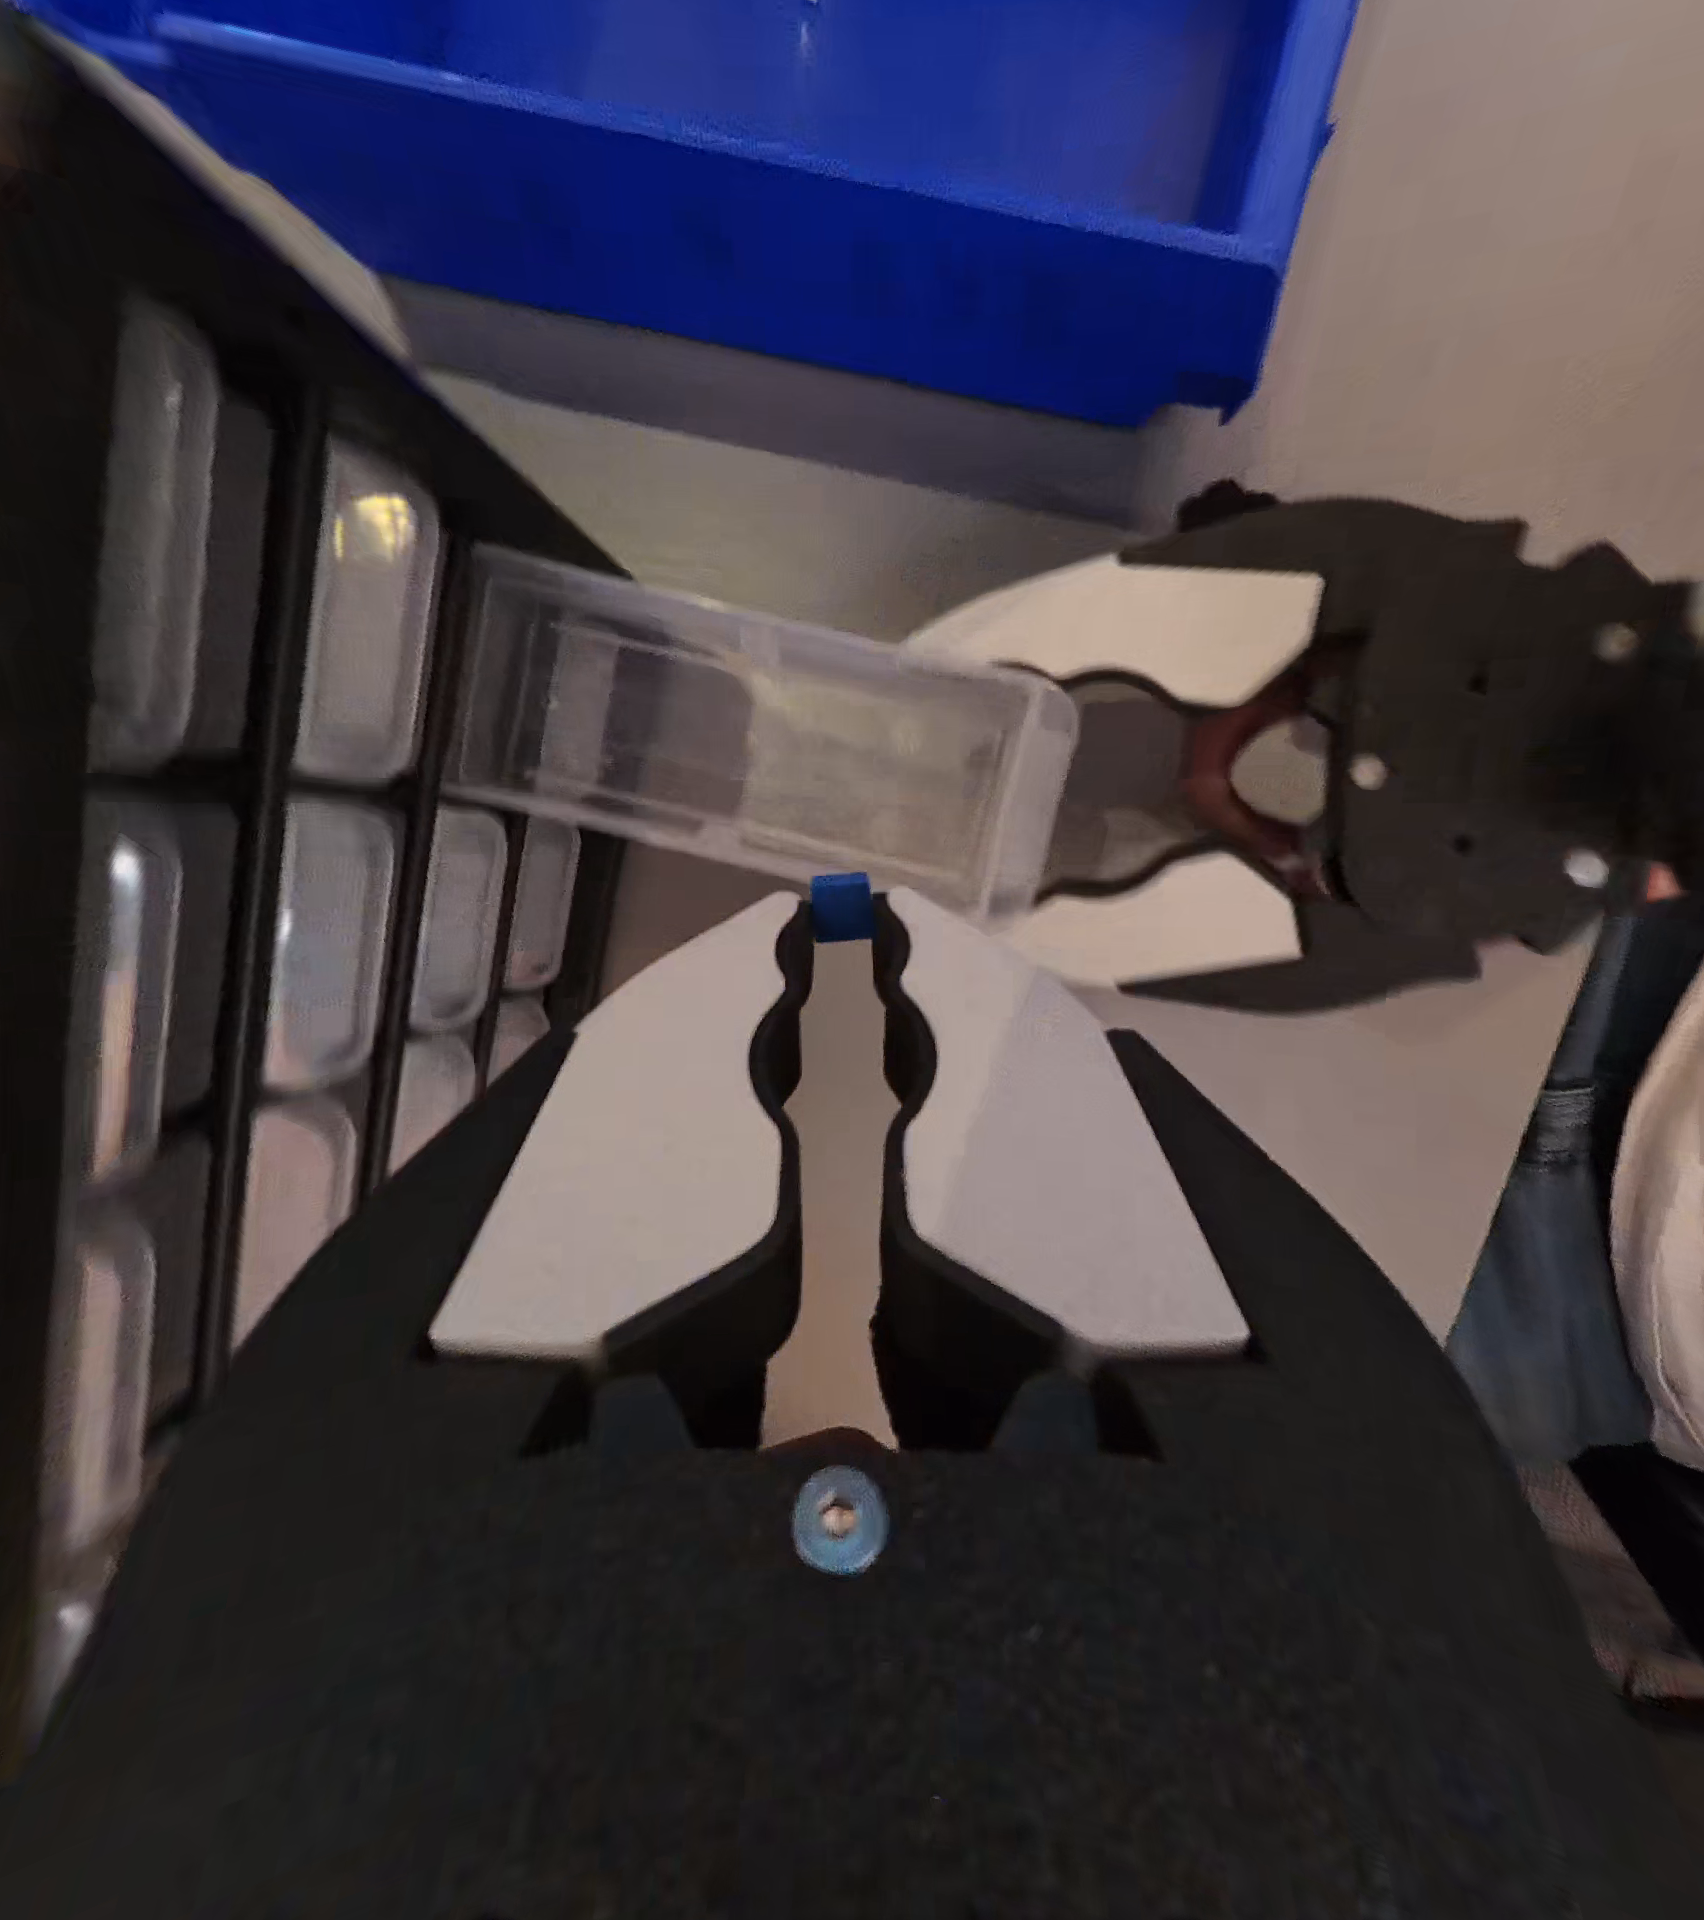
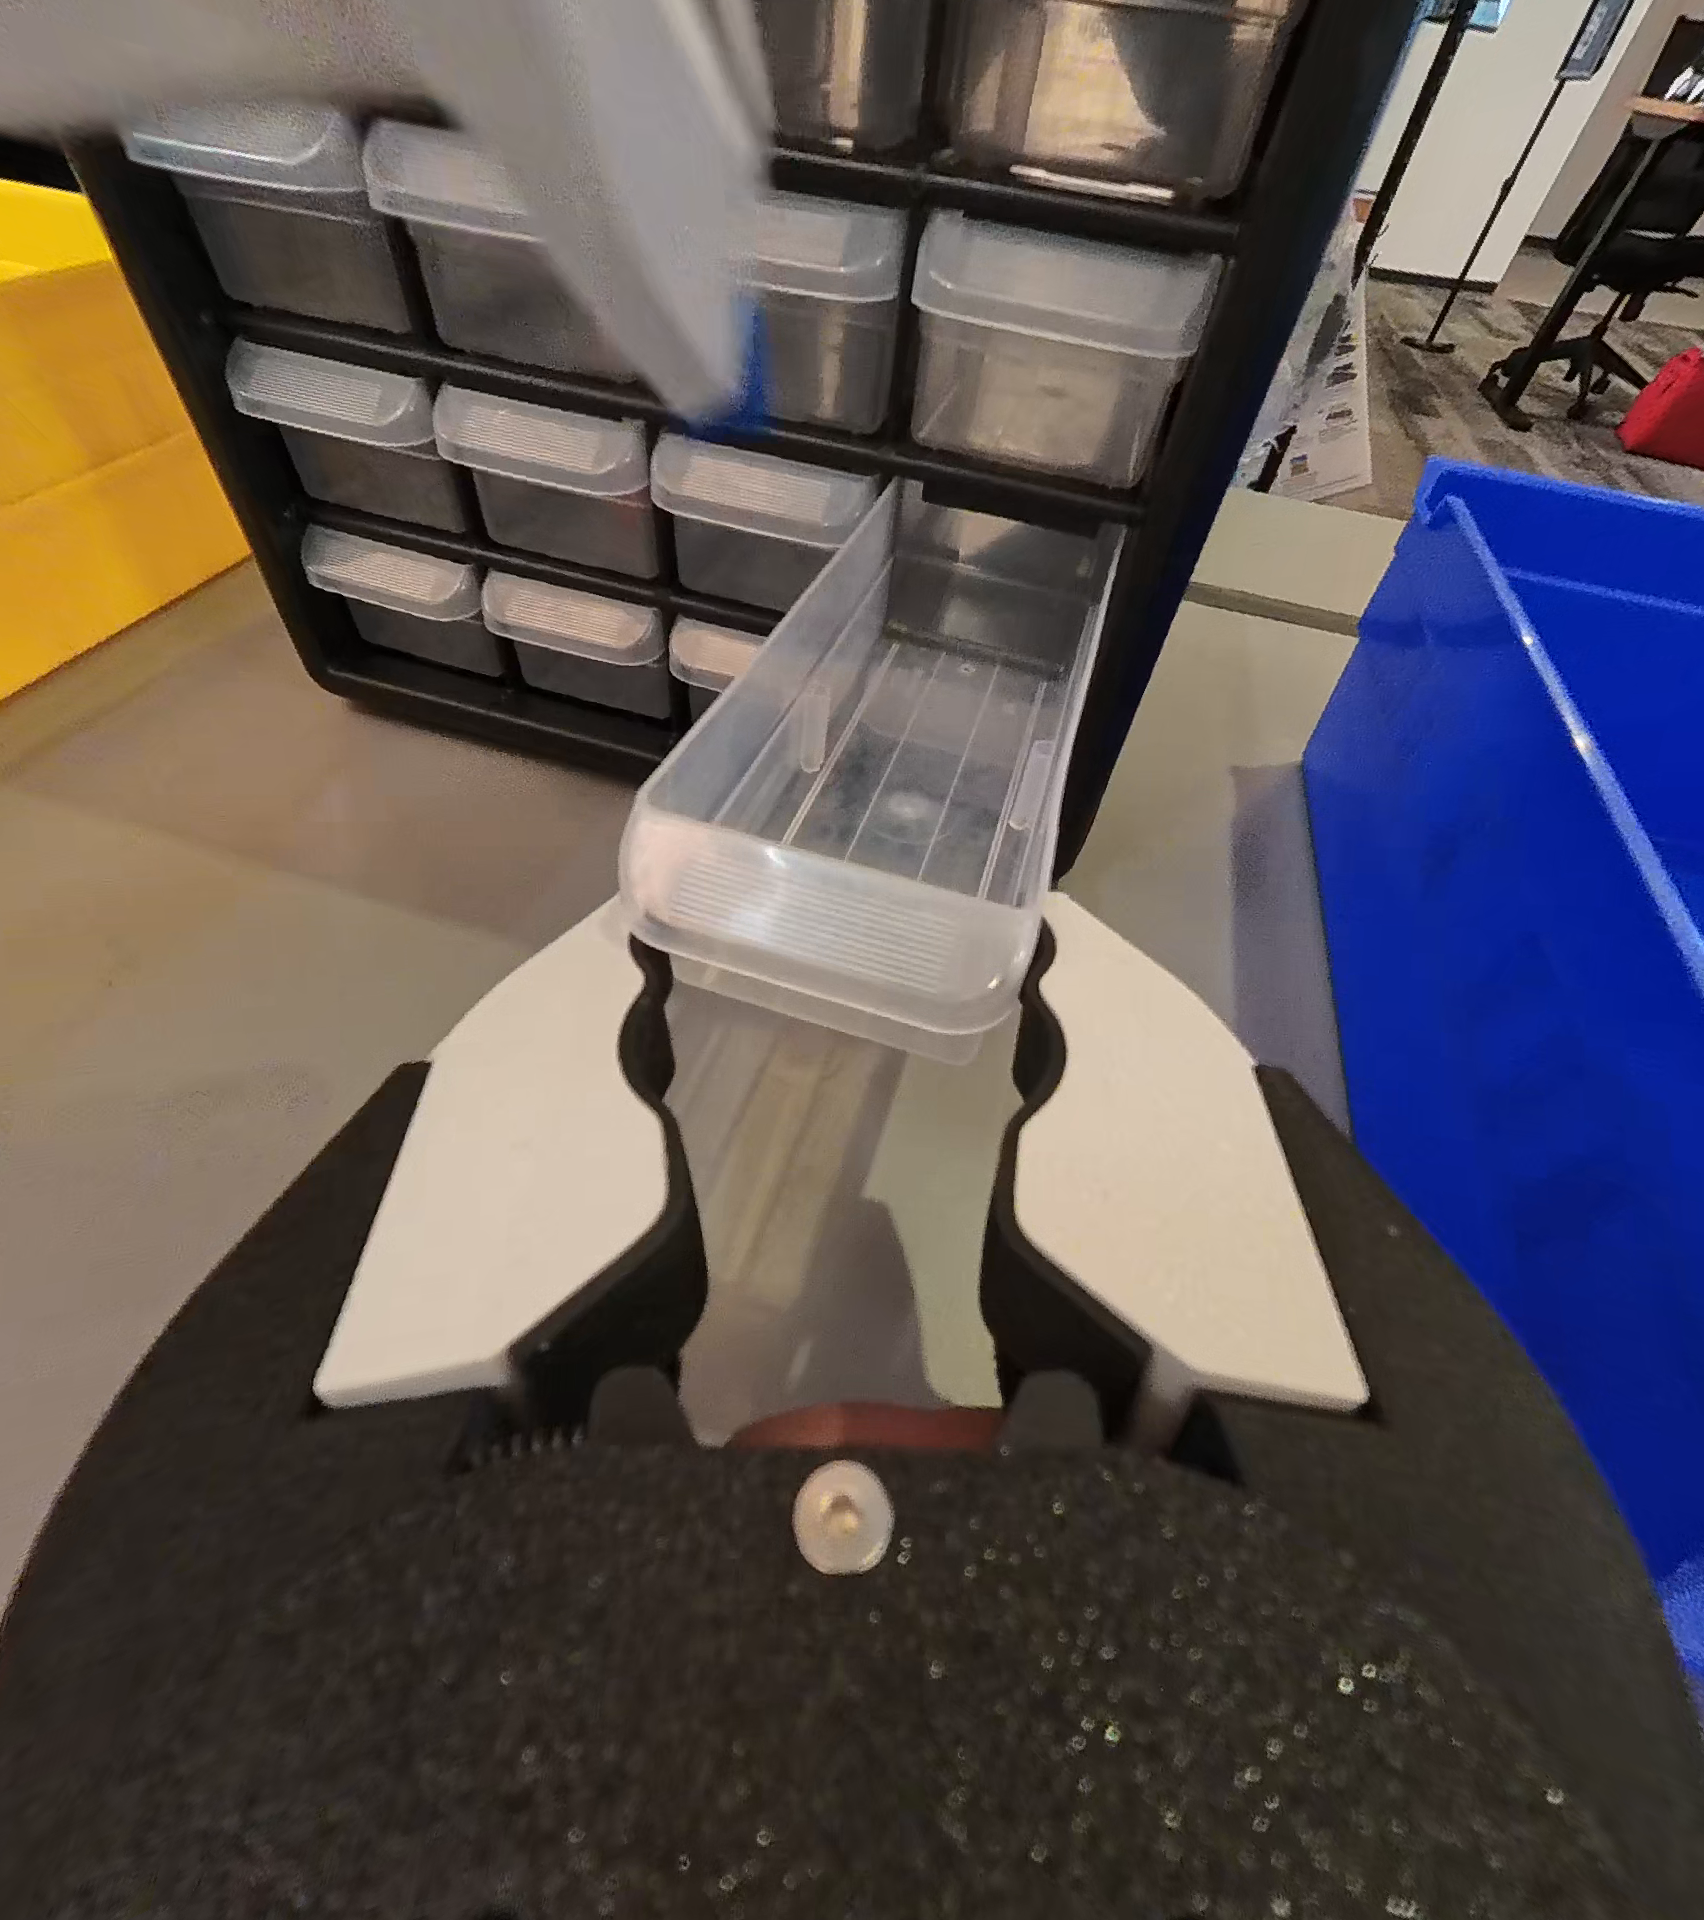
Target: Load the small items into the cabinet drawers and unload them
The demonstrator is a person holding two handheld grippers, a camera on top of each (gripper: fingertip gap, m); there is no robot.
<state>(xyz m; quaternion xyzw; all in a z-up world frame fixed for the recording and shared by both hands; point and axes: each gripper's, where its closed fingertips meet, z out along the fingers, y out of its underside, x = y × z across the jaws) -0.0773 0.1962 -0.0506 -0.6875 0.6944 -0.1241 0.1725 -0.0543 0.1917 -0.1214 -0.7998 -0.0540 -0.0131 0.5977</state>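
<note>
Left wrist view: left gripper (image 1: 843,914) jaws pinch one blue cube (image 1: 842,906); right gripper (image 2: 832,971) jaws open, straddling one pulled-out drawer (image 2: 889,769) front.

Colours and patterns of visible components

Cabinet (image 2: 1232,436): black frame. Drawers (image 2: 858,790): clear plastic, ribbed fronts. Small cube (image 1: 843,906): blue. Bins: one blue (image 2: 1554,935), one yellow (image 2: 27,499). Grippers (image 1: 843,920) (image 2: 832,997): black bodies, light grey fingers (image 2: 536,1195). Tabletop (image 2: 204,935): grey.
</note>
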